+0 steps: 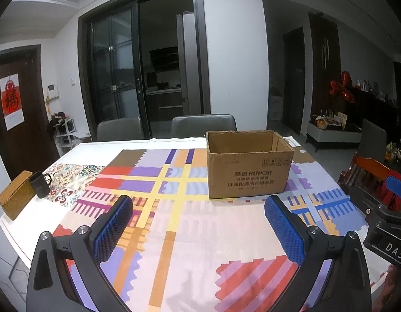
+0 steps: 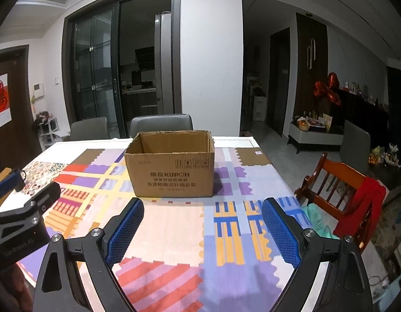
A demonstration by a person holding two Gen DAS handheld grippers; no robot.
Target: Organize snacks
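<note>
A: How far had I got?

B: Barely started, I'd judge. Your cardboard box (image 2: 169, 166) stood open on the table (image 1: 153, 223), no snacks visible around it. Both the left gripper (image 1: 199, 204) and right gripper (image 2: 203, 208) gaped empty before the box.

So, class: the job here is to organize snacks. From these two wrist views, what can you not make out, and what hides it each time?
- Floor of the cardboard box: hidden by its front wall in both views.
- Any snacks: none show in either view.
- Small print on the box: too small and blurred to read.
- Dark mug contents: left view looks at it from the side.
- Woven box: closed, inside unseen.
- Red cloth on the wooden chair: right view, partly behind the right gripper.
</note>
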